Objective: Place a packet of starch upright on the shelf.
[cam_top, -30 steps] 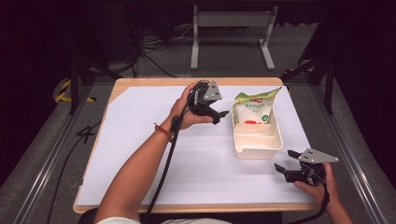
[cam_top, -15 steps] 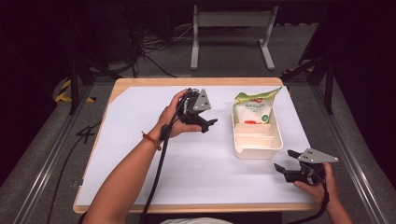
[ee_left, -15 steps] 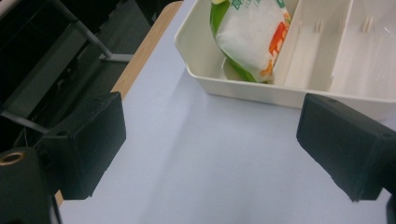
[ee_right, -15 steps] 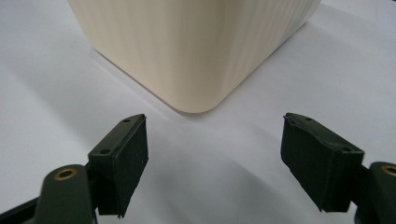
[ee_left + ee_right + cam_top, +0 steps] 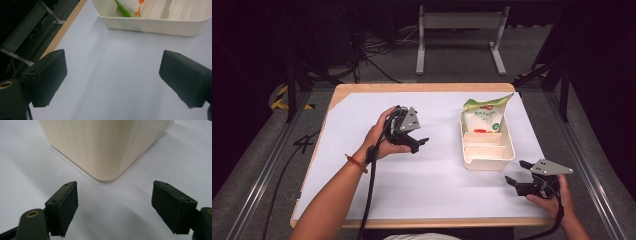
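A cream divided tray [image 5: 486,162] stands right of centre on the white sheet. A green-and-white bag [image 5: 484,114] stands in its far compartment. My left gripper [image 5: 421,143] hovers left of the tray, open and empty, pointing toward it. In the left gripper view its jaws [image 5: 112,82] stand wide apart, with the tray's wall [image 5: 150,25] and the bag's green edge [image 5: 122,8] ahead. My right gripper [image 5: 515,171] rests near the front right corner, open with nothing in it. In the right gripper view [image 5: 115,207] it faces the tray's rounded corner [image 5: 107,145].
A white sheet [image 5: 362,150] covers most of the wooden table [image 5: 412,87]. The tray's two near compartments hold nothing. A metal stand [image 5: 459,30] and cables lie on the floor beyond the far edge. Dark floor surrounds the table.
My left gripper has moved left and nearer to the person, away from the tray. The right gripper has stayed in place.
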Demonstrator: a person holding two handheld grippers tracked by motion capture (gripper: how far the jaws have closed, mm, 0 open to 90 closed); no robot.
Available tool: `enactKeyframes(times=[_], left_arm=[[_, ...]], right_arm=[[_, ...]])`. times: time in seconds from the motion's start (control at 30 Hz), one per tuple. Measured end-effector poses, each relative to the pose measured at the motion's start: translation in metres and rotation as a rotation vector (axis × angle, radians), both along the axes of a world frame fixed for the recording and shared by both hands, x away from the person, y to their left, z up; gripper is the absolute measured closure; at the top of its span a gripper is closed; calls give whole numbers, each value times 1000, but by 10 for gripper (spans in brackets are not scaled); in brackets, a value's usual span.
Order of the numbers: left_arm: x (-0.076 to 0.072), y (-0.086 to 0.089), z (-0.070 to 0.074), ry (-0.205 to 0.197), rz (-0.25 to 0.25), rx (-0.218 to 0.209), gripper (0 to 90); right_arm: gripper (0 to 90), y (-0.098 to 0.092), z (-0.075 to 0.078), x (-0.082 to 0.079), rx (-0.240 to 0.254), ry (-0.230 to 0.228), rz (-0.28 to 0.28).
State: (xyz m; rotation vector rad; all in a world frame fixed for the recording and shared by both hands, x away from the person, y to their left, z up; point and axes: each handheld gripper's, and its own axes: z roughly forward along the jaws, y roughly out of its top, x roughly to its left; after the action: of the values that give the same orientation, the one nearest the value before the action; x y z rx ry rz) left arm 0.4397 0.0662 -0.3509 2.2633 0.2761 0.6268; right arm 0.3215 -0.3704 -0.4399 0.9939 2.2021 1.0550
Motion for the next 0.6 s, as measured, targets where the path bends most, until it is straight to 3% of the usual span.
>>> enactKeyframes(times=[0.23, 0.6], left_arm=[[-11, 21, -11, 9, 26, 29, 85], [-32, 57, -26, 27, 50, 25, 79]], right_arm=[[198, 1, 0, 0, -1, -5, 5], [131, 4, 2, -1, -13, -23, -3]])
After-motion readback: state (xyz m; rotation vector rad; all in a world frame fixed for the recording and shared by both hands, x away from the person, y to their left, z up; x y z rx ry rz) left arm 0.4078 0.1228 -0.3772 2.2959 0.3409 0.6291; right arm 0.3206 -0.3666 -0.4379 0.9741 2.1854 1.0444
